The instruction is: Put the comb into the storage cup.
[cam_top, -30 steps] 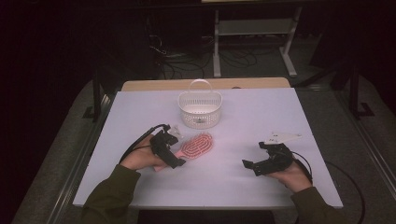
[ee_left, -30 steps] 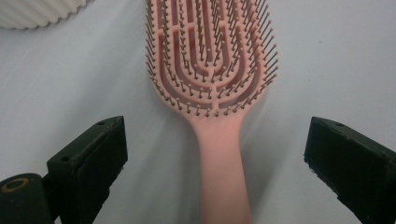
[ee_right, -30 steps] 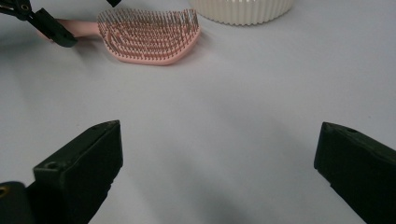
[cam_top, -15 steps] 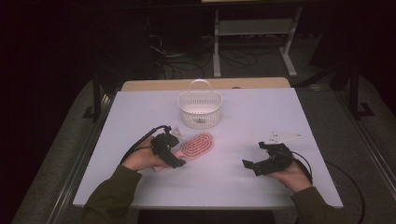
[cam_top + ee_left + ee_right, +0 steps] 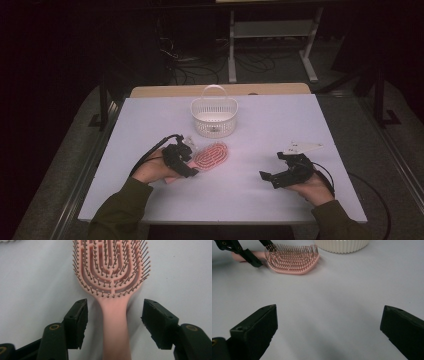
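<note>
A pink hairbrush point(image 5: 212, 155) lies bristles up on the white table point(image 5: 240, 205), left of centre. My left gripper point(image 5: 189, 166) is at its handle end. In the left gripper view the brush handle point(image 5: 114, 322) runs between the open jaws of my left gripper point(image 5: 113, 315), with a gap on each side. My right gripper point(image 5: 270, 177) rests open on the table to the right, pointing toward the brush. From the right gripper view, my right gripper point(image 5: 329, 322) has bare table between its jaws, with the hairbrush point(image 5: 292, 258) and the left gripper point(image 5: 249, 255) farther off.
A white slotted basket point(image 5: 214, 125) with a raised handle stands at the back middle of the table, just beyond the brush, and its base point(image 5: 342, 245) edges into the right gripper view. A wooden board point(image 5: 150, 92) borders the table's far edge. Dark floor with cables and a metal stand lies beyond.
</note>
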A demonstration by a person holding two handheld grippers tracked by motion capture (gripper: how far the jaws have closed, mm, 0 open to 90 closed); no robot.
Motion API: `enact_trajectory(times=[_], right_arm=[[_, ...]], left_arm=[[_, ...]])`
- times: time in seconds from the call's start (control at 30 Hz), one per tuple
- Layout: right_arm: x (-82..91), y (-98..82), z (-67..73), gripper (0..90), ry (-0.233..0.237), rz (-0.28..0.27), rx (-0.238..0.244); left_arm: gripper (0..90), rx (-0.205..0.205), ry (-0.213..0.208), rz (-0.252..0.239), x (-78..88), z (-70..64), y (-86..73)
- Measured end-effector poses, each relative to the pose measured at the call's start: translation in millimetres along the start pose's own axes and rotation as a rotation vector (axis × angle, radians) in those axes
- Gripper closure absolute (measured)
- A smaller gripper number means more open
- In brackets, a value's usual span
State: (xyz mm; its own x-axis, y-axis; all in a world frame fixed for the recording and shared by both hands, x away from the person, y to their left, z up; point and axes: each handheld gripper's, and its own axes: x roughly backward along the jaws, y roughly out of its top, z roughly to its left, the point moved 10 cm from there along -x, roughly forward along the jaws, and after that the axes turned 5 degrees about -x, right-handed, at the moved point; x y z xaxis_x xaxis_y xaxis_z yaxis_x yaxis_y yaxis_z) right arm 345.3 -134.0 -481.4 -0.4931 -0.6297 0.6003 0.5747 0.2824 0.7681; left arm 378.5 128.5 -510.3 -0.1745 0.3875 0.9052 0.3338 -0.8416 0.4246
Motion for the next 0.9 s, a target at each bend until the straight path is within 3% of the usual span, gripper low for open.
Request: enact_trajectory(times=[0.43, 0.9], right_arm=[[0.4, 0.1, -0.2, 0.9, 0.000, 0.000, -0.002], [-0.3, 0.1, 0.2, 0.9, 0.000, 0.001, -0.002]], left_arm=[[51.0, 0.004, -0.004, 0.033, -2.4, -1.2, -1.4], [58.8, 0.010, 0.019, 0.070, -3.9, -0.1, -0.7]])
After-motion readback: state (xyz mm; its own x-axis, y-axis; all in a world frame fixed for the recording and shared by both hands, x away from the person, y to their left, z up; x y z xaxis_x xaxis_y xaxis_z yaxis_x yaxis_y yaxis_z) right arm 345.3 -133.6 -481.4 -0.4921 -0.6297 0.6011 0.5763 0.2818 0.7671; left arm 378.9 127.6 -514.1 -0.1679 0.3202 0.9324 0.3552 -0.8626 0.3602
